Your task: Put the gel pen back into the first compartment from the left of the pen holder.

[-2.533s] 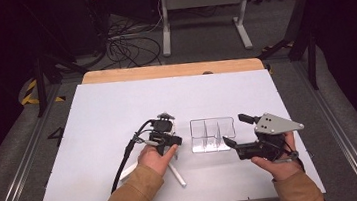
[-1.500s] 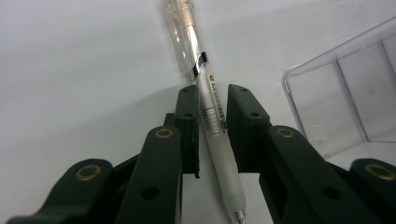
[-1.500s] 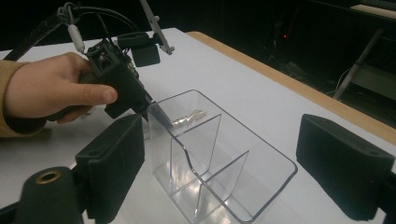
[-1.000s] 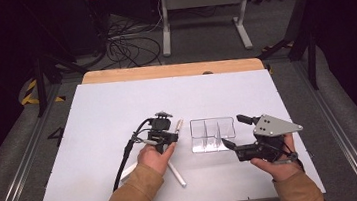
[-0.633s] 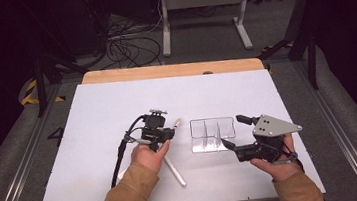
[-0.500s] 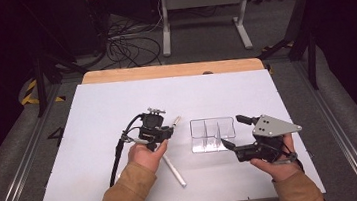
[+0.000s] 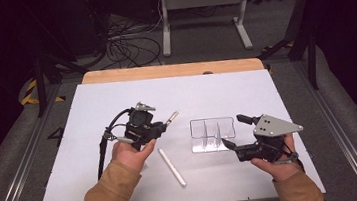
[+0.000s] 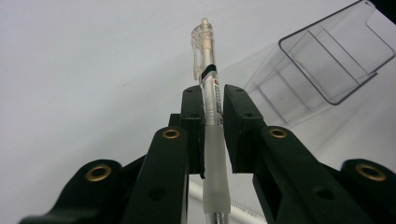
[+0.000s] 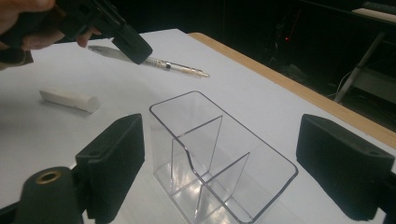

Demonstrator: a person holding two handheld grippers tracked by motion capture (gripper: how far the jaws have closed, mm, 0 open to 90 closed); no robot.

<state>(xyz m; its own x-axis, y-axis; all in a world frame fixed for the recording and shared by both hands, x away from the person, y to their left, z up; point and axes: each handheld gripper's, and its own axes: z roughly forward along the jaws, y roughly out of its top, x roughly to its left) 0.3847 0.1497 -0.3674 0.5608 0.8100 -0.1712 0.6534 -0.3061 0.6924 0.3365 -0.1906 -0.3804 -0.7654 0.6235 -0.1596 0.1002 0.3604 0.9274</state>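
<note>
The left hand-held gripper (image 7: 161, 126) was clenched on a clear pen (image 8: 208, 100), its two black jaws pressed against the barrel from either side. In the left gripper view the pen ran up between the jaws, clip end past the jaw tips and the frosted grip section down near the bottom edge, where the tip was cut off. In the high view the pen (image 7: 170, 117) stuck out of that gripper toward the clear organiser (image 7: 213, 134), its end apart from the organiser's near wall and lifted off the white worktop (image 7: 215, 89).

The right hand-held gripper (image 7: 232, 132) was released, jaws wide apart, one on each side of the organiser's right end; in the right gripper view the organiser (image 9: 219, 158) sat between the two jaws with a gap on both sides. The organiser stood upright on the worktop, split by clear dividers into compartments, and every compartment that showed held nothing. Its lower corner ran off the bottom of the right gripper view.

A white stick (image 7: 172, 167) lay flat on the worktop between the two hands, near the left hand (image 7: 131, 154) and apart from the organiser. What it was could not be made out. The right hand (image 7: 276, 163) gripped its tool from below
</note>
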